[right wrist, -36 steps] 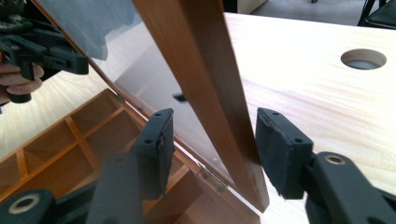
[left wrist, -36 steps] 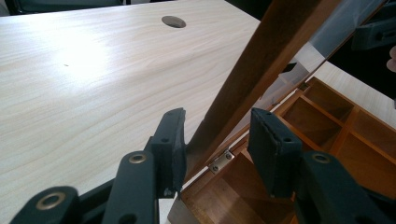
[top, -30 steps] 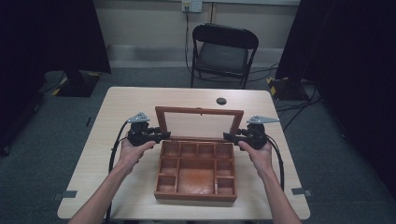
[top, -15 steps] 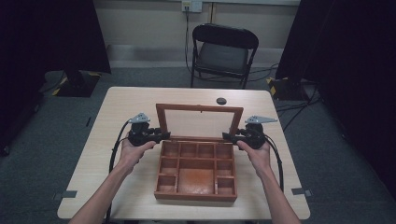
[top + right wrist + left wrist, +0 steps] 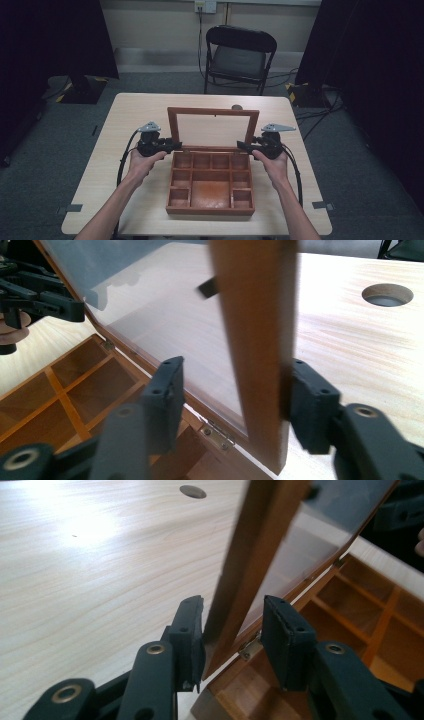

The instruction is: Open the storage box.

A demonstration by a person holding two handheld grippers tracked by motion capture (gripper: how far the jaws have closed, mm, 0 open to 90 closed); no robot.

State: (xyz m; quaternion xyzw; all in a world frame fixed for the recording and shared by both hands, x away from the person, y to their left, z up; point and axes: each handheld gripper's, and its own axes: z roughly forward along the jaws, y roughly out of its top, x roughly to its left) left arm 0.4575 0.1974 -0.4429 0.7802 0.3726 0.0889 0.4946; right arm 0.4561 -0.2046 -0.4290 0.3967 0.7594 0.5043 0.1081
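Observation:
A wooden box (image 5: 210, 210) with several empty compartments lies on the table, its glass-paned lid (image 5: 212, 111) hinged open and almost upright. My left gripper (image 5: 172, 145) is at the lid's left post. In the left gripper view it (image 5: 232, 605) is shut on that post (image 5: 255, 545), near the hinge. My right gripper (image 5: 243, 146) is at the lid's right post. Its jaws (image 5: 237, 367) have just been opening. The post (image 5: 255, 315) stands between them, against the right pad and well apart from the left pad.
A round cable hole (image 5: 236, 107) lies in the light wooden table (image 5: 130, 120) just behind the lid. A black folding chair (image 5: 240, 52) stands beyond the far edge. Dark curtains hang at both sides of the room.
The lid's top edge has swung a little higher, so it stands more upright. Both hands have stayed at its sides.

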